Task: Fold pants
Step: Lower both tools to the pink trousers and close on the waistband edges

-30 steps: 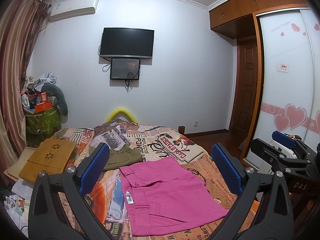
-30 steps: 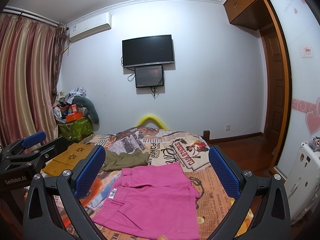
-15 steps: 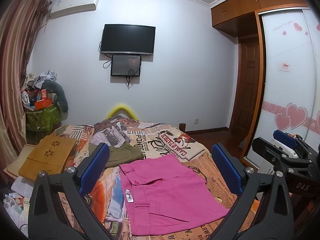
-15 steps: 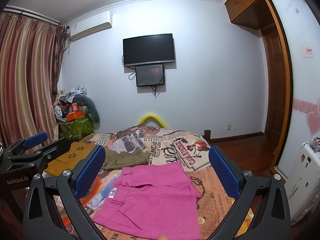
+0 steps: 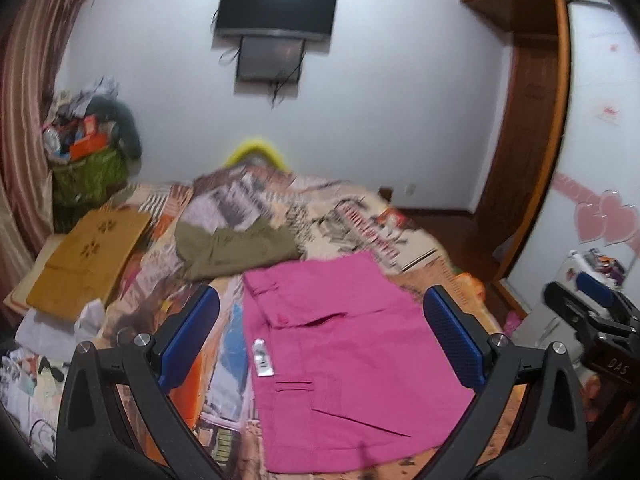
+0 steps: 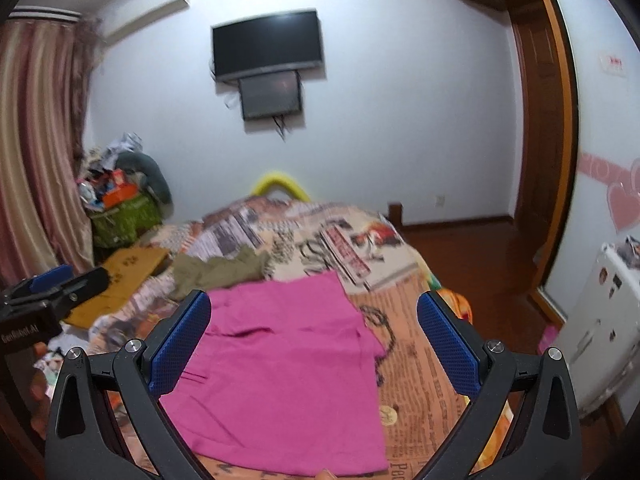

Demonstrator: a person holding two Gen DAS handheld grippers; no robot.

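Observation:
Bright pink pants (image 5: pixel 344 360) lie flat on the patterned bedspread (image 5: pixel 304 216), waistband toward the left with a white tag (image 5: pixel 262 360); they also show in the right wrist view (image 6: pixel 280 364). My left gripper (image 5: pixel 320 336) is open and empty, held above the pants. My right gripper (image 6: pixel 314 340) is open and empty, also above them. The right gripper shows at the right edge of the left wrist view (image 5: pixel 592 320); the left gripper shows at the left edge of the right wrist view (image 6: pixel 44 300).
Olive-green clothing (image 5: pixel 236 250) lies just beyond the pink pants. A tan folded piece (image 5: pixel 86 256) lies at the bed's left. A cluttered green bin (image 5: pixel 86 164) stands by the curtain. A white cabinet (image 6: pixel 600 328) stands right of the bed.
Both grippers have tilted downward and moved closer to the bed, so the pink pants look larger and higher between the fingers. Both stay open.

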